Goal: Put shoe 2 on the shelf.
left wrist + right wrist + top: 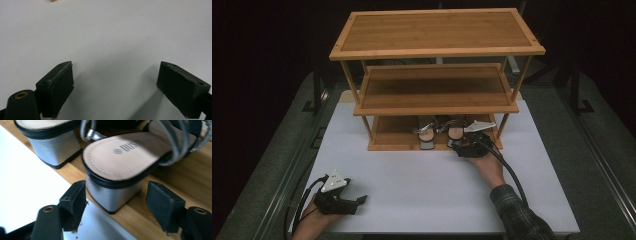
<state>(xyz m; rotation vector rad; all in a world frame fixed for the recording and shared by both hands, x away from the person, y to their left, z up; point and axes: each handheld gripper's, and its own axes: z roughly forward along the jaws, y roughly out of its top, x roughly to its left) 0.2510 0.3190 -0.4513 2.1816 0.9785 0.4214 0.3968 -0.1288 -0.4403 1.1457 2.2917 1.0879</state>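
Dark surroundings close in on a pale tabletop [412, 185] that carries a three-tier bamboo shoe rack [437, 50].

At the right gripper [116, 202], the two black fingers [163, 205] stand spread, one on each side of the silver block heel of the nearer sandal [120, 160]. Neither pad looks to be pressing the heel; a gap shows on the far side, and the near one sits just beside the heel's corner. That sandal lies on the rack's lowest shelf [190, 180], its heel at the shelf's front lip, with the second sandal [50, 135] just beside it. From above, the right gripper [469, 145] sits at the front of the bottom tier, with the pair tucked under the middle shelf.

The left gripper [115, 82] has its fingers [61, 85] spread wide over bare tabletop, holding nothing. In the high view it rests [344, 200] near the front-left edge, well apart from the rack.

Judging from this, the risk lies in the heel grip: the heel's smooth silver sides may slip between the pads if they close off-centre. A skewed pull could let the straps snag on the neighbouring sandal. The low middle shelf also leaves little headroom, so lifting too early could knock the gripper or shoe against it.
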